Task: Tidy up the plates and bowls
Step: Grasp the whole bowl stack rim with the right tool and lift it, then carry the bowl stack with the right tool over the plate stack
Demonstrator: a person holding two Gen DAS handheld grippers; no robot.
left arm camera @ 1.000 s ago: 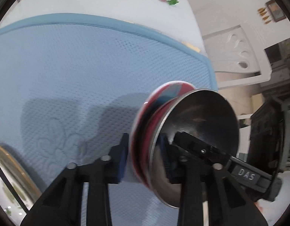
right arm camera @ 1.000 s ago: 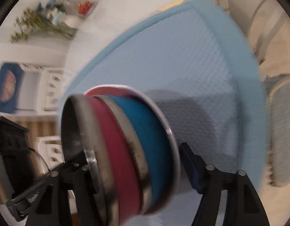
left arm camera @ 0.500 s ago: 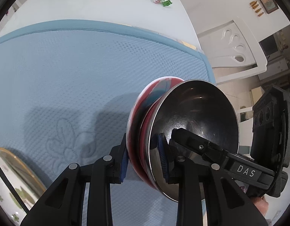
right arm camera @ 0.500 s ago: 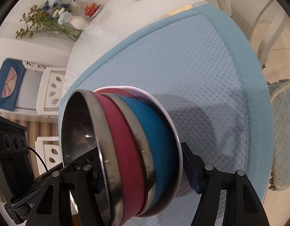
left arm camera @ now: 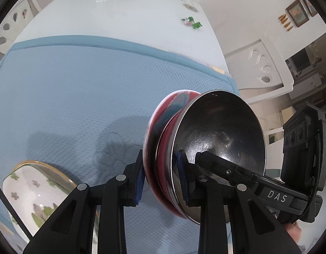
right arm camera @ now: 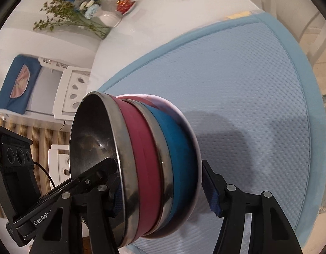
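A nested stack of bowls (left arm camera: 216, 131) hangs tipped on its side above the blue mat (left arm camera: 78, 84). It is a steel bowl (right arm camera: 93, 131), a pink one (right arm camera: 139, 148), a second steel rim, a blue bowl (right arm camera: 180, 148) and a white plate (right arm camera: 190, 127). My left gripper (left arm camera: 160, 177) is shut on the stack's near rim, one pad under the plate, the other inside the steel bowl. My right gripper (right arm camera: 163, 192) straddles the opposite rim. Its jaws are closing, and the outer pad meets the plate's underside.
A gold-rimmed floral dish (left arm camera: 31, 190) lies on the mat at the lower left. Beyond the mat, the white table (left arm camera: 120, 10) carries wrapped candies (left arm camera: 191, 22) and a vase of flowers (right arm camera: 107, 18). White chairs (left arm camera: 262, 63) stand around the table.
Both grippers have risen with the stack and drawn back, so more of the table shows. The floral dish has come further into the left wrist view.
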